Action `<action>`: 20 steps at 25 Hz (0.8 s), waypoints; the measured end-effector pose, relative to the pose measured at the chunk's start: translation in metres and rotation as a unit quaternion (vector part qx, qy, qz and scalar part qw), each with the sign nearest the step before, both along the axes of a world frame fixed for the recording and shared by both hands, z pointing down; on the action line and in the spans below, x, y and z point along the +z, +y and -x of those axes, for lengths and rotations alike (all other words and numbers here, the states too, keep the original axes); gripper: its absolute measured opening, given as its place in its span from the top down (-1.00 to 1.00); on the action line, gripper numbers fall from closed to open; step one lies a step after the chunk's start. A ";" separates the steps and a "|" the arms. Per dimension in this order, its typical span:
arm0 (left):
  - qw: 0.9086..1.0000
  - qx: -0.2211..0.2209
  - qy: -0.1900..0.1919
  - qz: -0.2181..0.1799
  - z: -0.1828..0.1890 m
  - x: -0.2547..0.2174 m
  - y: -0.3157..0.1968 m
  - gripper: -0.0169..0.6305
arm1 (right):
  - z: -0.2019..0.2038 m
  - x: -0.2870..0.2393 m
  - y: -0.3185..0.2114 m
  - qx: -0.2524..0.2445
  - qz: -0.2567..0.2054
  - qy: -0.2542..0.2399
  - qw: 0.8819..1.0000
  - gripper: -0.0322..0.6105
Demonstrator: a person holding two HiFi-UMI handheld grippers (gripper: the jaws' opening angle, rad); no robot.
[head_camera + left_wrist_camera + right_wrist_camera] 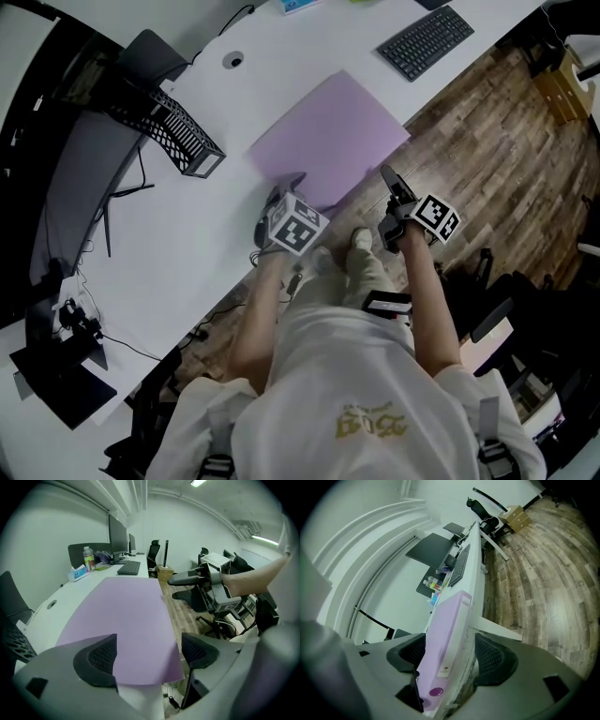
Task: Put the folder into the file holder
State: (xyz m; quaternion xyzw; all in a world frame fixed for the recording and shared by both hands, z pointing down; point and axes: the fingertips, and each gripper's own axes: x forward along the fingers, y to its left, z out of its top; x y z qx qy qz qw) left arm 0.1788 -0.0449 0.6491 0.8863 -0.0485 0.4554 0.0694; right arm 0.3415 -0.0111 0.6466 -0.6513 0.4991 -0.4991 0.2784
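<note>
A flat purple folder point(328, 136) lies on the white desk point(187, 253), its near corner overhanging the desk's edge. The black mesh file holder point(173, 131) stands further left on the desk, apart from both grippers. My left gripper point(284, 190) is at the folder's near corner. In the left gripper view that gripper point(149, 656) stands open, with the folder point(126, 616) between the pads. My right gripper point(394, 187) is at the folder's right edge. In its own view the right gripper point(451, 656) is open around the folder's edge point(447, 630), with a gap on the right side.
A black keyboard point(427, 39) lies at the desk's far end. A dark chair back point(150, 52) stands behind the file holder. Wooden floor point(487, 131) runs along the desk's right side. Bottles and small items point(86, 564) sit at the far left of the desk.
</note>
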 end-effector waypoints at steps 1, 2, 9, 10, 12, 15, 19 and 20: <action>1.000 -0.004 -0.004 0.002 -0.001 0.001 -0.001 -0.42 | -0.001 0.001 -0.005 -0.003 -0.005 -0.003 1.000 -0.10; 1.000 -0.007 -0.007 0.006 -0.001 0.001 -0.002 -0.45 | -0.001 0.002 -0.010 -0.009 -0.009 -0.003 1.000 -0.12; 0.999 -0.012 -0.049 -0.014 -0.005 0.012 -0.005 -0.52 | -0.008 0.029 -0.029 -0.041 0.009 -0.028 0.999 -0.20; 0.998 -0.015 -0.052 -0.020 -0.006 0.012 -0.007 -0.52 | -0.009 0.031 -0.032 -0.044 0.009 -0.031 0.999 -0.21; 0.998 -0.018 -0.060 -0.030 -0.006 0.013 -0.010 -0.53 | -0.010 0.034 -0.037 -0.046 0.007 -0.038 0.998 -0.22; 0.996 -0.013 -0.076 -0.050 -0.007 0.016 -0.011 -0.56 | -0.012 0.037 -0.043 -0.044 0.002 -0.047 0.998 -0.24; 0.994 -0.019 -0.080 -0.068 -0.007 0.014 -0.015 -0.59 | -0.016 0.040 -0.050 -0.034 -0.007 -0.057 0.998 -0.26; 0.994 -0.021 -0.080 -0.069 -0.007 0.014 -0.017 -0.59 | -0.017 0.041 -0.053 -0.033 -0.008 -0.057 0.998 -0.26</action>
